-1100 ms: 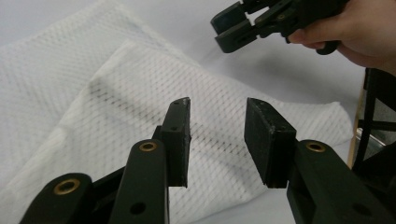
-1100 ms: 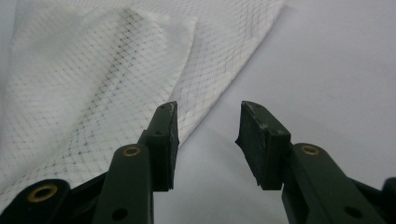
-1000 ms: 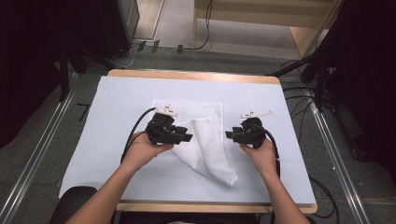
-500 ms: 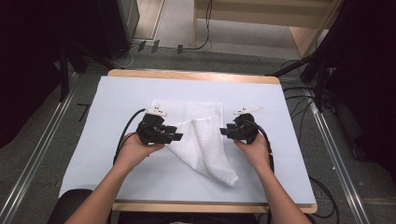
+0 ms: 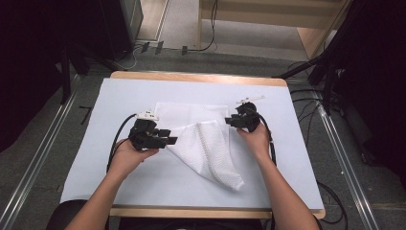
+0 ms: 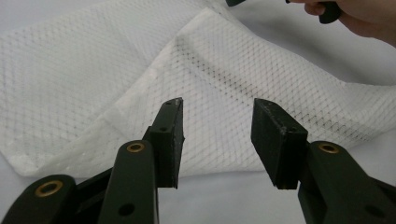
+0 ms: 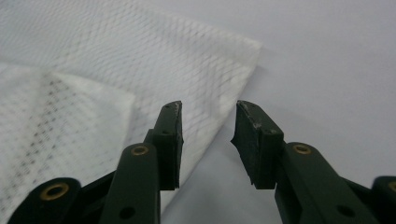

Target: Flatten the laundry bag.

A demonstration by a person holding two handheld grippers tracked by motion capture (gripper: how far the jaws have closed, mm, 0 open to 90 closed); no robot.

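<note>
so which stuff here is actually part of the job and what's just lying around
Part of the job:
- white waffle-weave towel, partly folded
- left tool, open at its left edge
- right tool, open at its far right corner

Lying about:
- cables on the floor
- wooden shelf beyond the table

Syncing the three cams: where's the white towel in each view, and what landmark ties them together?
High view: white towel at table centre, between the left gripper and right gripper.
Left gripper view: towel spreads across the frame beyond the open jaws.
Right gripper view: towel covers the upper left, its edge running between the open jaws.
Shared landmark: the folded-over flap, its diagonal fold edge lying over the flat layer.
</note>
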